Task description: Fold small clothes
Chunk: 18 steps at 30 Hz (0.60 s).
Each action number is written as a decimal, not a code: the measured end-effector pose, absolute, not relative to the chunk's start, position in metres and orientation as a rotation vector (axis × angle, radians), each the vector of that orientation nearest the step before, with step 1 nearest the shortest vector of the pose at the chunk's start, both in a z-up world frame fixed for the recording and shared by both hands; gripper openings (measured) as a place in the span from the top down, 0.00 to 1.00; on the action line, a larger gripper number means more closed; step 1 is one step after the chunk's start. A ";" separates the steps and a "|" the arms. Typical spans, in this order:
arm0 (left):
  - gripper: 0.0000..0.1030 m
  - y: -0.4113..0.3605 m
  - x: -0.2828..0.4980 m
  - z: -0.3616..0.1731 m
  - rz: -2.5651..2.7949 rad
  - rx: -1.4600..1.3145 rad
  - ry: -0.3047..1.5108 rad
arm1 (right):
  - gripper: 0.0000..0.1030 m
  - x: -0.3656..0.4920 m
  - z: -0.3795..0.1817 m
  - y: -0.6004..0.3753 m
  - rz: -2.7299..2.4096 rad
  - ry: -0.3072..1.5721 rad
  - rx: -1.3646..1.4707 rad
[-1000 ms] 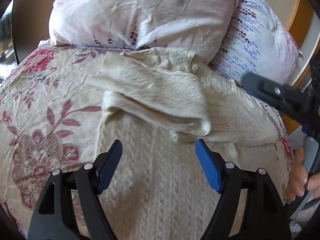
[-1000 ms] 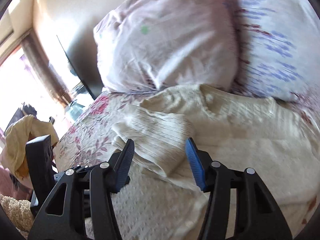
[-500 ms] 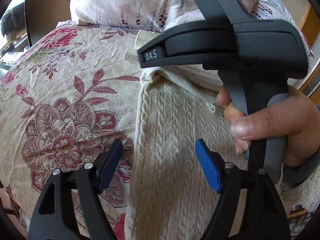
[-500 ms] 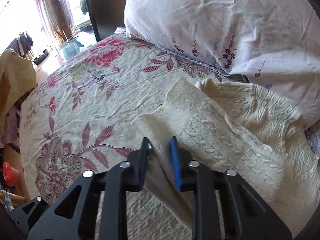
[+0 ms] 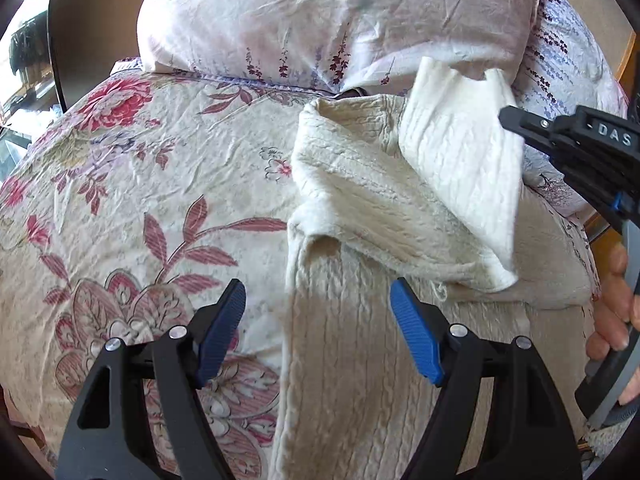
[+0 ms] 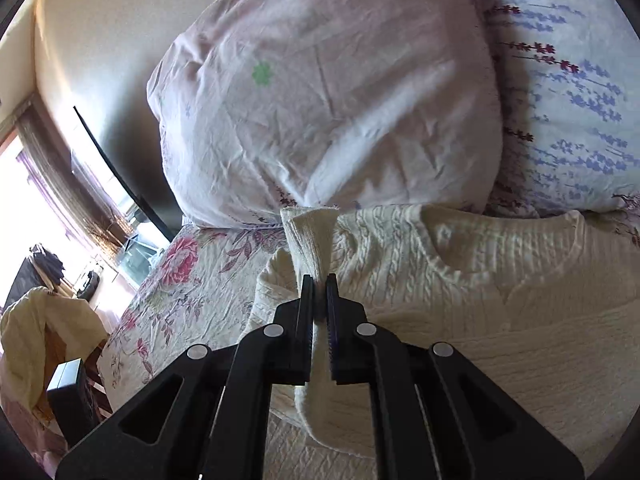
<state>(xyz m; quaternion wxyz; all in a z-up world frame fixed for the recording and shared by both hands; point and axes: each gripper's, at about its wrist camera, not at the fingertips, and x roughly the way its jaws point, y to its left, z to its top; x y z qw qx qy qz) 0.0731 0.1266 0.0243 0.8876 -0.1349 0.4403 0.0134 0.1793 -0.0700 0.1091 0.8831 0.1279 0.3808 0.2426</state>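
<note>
At the far left of the left wrist view, the floral bedspread lies wrinkled, with red blossoms and leaves across it. Over its near edge hangs the left gripper, its blue pads spread wide apart with nothing between them; one pad is above the bedspread, the other above the knit.

Further right lies the cream cable-knit sweater, spread on the bedspread with its collar toward the pillows. Its sleeve is lifted off the body of the garment and drawn over toward the right, the ribbed cuff standing up in front of the pale pillow. Beside that one, at the right, a second pillow printed with lavender sprigs leans against it.

At the right edge, the right gripper has just been closing and is clamped on the sleeve near the cuff, the cloth pinched flat between its pads. A hand grasps the gripper's handle at the border of the left wrist view, though the fisheye edge blurs most of it.

In the right wrist view, the sweater's neckline lies flat below the pillows.
</note>
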 end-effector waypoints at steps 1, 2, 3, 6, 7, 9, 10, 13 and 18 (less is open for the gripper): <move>0.28 0.124 0.077 0.025 0.030 -0.258 0.914 | 0.94 0.178 0.110 -0.085 0.479 0.782 0.305; 0.28 0.122 0.082 0.026 0.032 -0.241 0.914 | 0.94 0.175 0.111 -0.101 0.445 0.768 0.342; 0.28 0.121 0.085 0.026 0.032 -0.232 0.915 | 0.94 0.171 0.113 -0.120 0.406 0.747 0.384; 0.28 0.122 0.094 0.024 0.051 -0.214 0.922 | 0.94 0.158 0.113 -0.178 0.266 0.690 0.479; 0.28 0.123 0.096 0.023 0.058 -0.208 0.925 | 0.94 0.152 0.111 -0.200 0.208 0.674 0.506; 0.28 0.124 0.098 0.021 0.062 -0.205 0.931 | 0.94 0.140 0.099 -0.237 0.085 0.681 0.537; 0.28 0.124 0.098 0.019 0.064 -0.201 0.935 | 0.94 0.136 0.086 -0.252 0.035 0.720 0.552; 0.28 0.127 0.100 0.014 0.066 -0.189 0.951 | 0.93 0.121 0.041 -0.285 -0.043 0.854 0.634; 0.28 0.130 0.103 0.009 0.069 -0.173 0.964 | 0.65 0.110 0.014 -0.312 -0.015 0.903 0.858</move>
